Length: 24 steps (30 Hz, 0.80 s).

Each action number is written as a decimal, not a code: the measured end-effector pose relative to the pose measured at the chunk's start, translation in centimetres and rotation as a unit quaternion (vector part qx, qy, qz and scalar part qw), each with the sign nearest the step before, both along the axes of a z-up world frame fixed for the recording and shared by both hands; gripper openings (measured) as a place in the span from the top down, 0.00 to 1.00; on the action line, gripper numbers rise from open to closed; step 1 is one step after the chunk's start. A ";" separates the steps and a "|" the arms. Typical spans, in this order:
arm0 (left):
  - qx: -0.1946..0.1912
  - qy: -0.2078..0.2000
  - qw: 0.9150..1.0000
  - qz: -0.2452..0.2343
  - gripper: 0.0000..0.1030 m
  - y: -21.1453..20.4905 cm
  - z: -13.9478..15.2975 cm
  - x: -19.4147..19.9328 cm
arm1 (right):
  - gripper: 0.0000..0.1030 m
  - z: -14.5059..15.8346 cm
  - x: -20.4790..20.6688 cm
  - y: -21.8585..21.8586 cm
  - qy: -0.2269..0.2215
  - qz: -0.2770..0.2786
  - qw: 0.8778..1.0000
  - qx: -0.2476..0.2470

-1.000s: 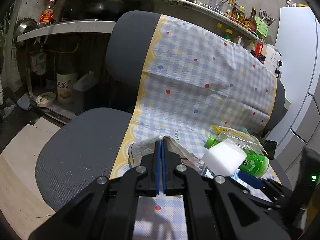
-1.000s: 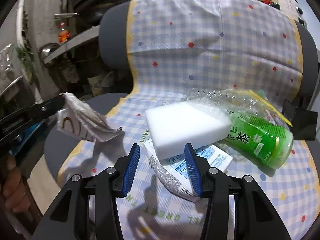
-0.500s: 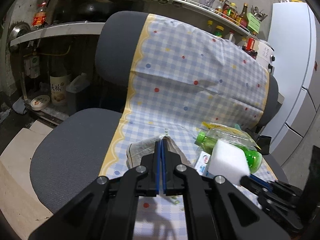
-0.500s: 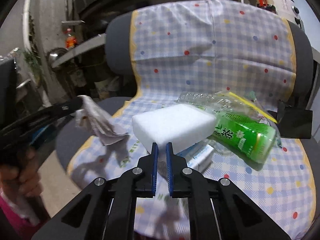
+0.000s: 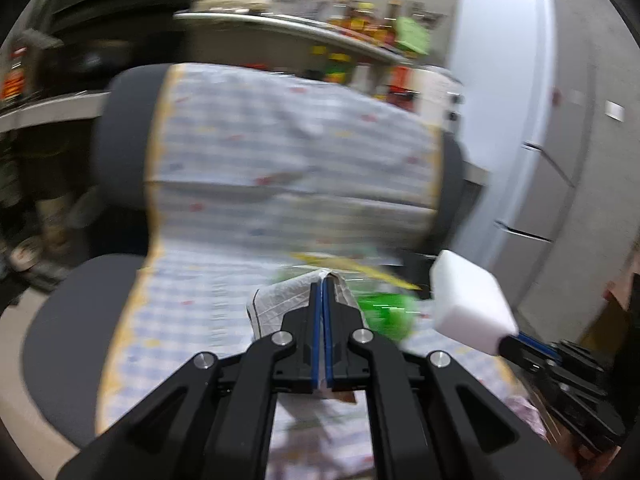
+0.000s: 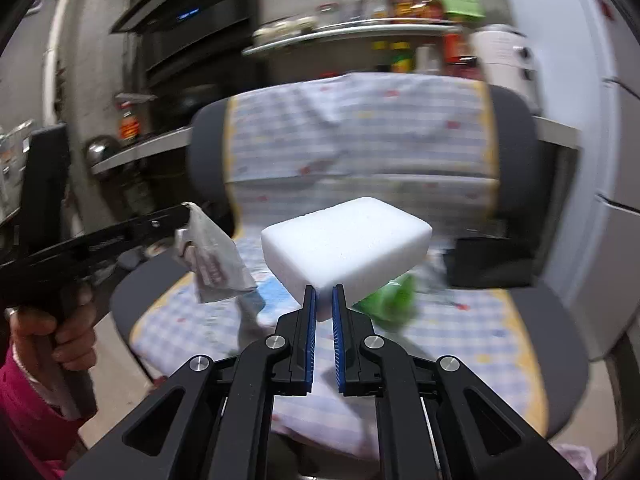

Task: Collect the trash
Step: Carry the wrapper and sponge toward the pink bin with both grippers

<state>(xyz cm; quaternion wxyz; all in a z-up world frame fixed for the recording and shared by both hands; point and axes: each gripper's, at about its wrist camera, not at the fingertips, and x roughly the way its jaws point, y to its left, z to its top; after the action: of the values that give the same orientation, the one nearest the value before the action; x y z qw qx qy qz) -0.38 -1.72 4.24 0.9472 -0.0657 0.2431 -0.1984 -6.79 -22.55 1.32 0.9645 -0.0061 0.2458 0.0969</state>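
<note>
My left gripper (image 5: 322, 280) is shut on a crumpled paper wrapper (image 5: 276, 300), held in the air above the chair seat. The right wrist view shows the same wrapper (image 6: 212, 256) hanging from the left gripper (image 6: 186, 210). Pinched by one corner in my right gripper (image 6: 323, 294) is a white foam block (image 6: 346, 246), lifted clear of the seat. In the left wrist view the block (image 5: 468, 304) floats at the right. A green-labelled plastic bottle (image 6: 390, 300) lies on the checked cloth (image 6: 440, 320), with a blue-printed packet (image 6: 272, 294) beside it.
The office chair (image 5: 68, 320) is draped with the checked cloth (image 5: 288, 152). A shelf of bottles and jars (image 5: 360, 28) runs behind it, a white fridge (image 5: 508, 92) stands at the right. A person's hand (image 6: 52, 332) in a pink sleeve grips the left handle.
The right gripper closed on the foam block and lifted it off the seat. Both grippers have risen and drawn back from the chair, which now looks smaller and blurred.
</note>
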 end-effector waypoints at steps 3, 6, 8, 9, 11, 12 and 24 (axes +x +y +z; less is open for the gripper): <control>0.010 -0.014 0.998 -0.052 1.00 -4.6 0.7 -0.5 | 0.91 0.5 -1.5 -3.4 -0.009 -0.043 0.999 0.001; 0.014 -0.025 0.995 -0.099 1.00 -8.8 1.1 -0.9 | 0.91 1.0 -3.5 -6.7 -0.017 -0.088 0.996 0.002; 0.012 -0.028 0.990 -0.140 1.00 -12.3 1.1 -1.4 | 0.91 1.2 -4.9 -8.9 -0.020 -0.119 0.993 -0.001; 0.011 -0.028 0.988 -0.154 1.00 -13.5 1.0 -1.6 | 0.91 1.2 -5.6 -9.9 -0.021 -0.134 0.991 -0.003; 0.008 -0.026 0.982 -0.189 1.00 -16.8 0.8 -2.2 | 0.91 1.0 -7.1 -12.0 -0.019 -0.164 0.986 -0.005; 0.008 -0.023 0.978 -0.209 1.00 -18.6 0.5 -2.5 | 0.91 0.8 -7.9 -13.1 -0.016 -0.179 0.984 -0.006; 0.035 0.026 0.951 -0.307 1.00 -28.5 -3.8 -5.1 | 0.90 -4.9 -15.2 -22.9 0.055 -0.323 0.944 0.034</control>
<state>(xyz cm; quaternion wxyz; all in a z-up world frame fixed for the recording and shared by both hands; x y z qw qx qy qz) -5.45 -30.18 0.46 0.8356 0.0405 0.2830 -0.4691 -21.99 -45.43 -3.60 0.9286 0.1118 0.2838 -0.2113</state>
